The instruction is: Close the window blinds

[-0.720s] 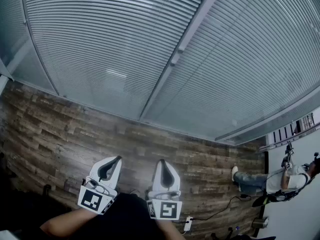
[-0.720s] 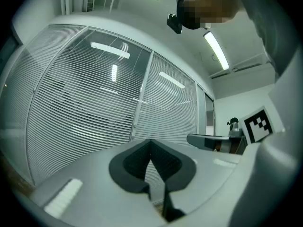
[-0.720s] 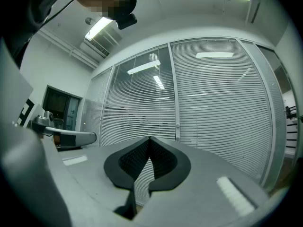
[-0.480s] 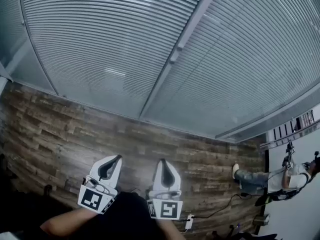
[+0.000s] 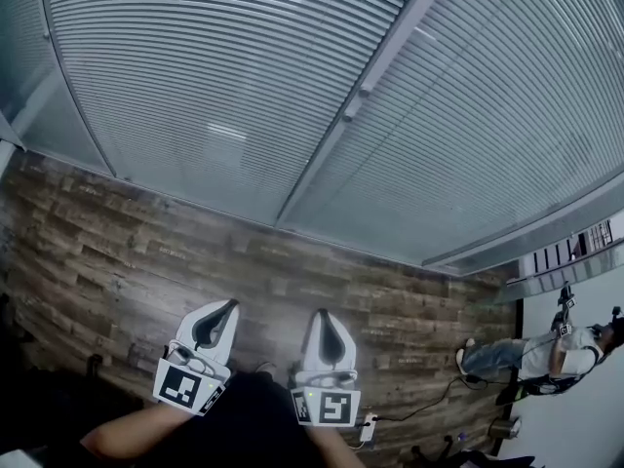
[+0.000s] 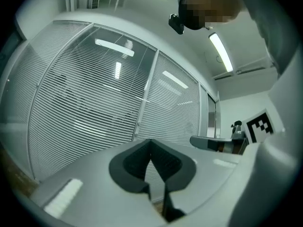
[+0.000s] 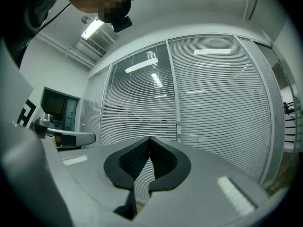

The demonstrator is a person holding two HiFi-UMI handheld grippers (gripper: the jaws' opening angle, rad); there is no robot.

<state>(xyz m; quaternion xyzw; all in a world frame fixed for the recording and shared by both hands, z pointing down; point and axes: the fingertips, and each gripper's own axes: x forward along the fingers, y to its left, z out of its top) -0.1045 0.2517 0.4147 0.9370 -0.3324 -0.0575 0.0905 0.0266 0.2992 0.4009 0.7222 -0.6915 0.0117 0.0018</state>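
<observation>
The blinds (image 5: pixel 195 96) hang across a glass wall that rises from the far edge of a wood-plank floor (image 5: pixel 117 242). They cover every pane in sight, on both sides of a pale upright post (image 5: pixel 341 135). Their slats run level with thin gaps between them. In the gripper views dim shapes show through these gaps, and long ceiling lights reflect in the panes.

Both grippers are held side by side over the near edge of the floor, well apart from the blinds and pointing level towards them. The left gripper (image 5: pixel 226 307) has its jaws together. In the left gripper view the dark pads meet at the tips with nothing between them. The right gripper (image 5: pixel 327 315) is the same, with its jaws closed tip to tip on nothing, just right of the post in its own view. Each gripper shows at the edge of the other's view, and neither touches the other.

A power strip (image 5: pixel 366 422) lies on the floor near the right gripper, and a cable (image 5: pixel 429 403) runs from it towards the right edge. A person (image 5: pixel 546 354) is there, by the white wall.
</observation>
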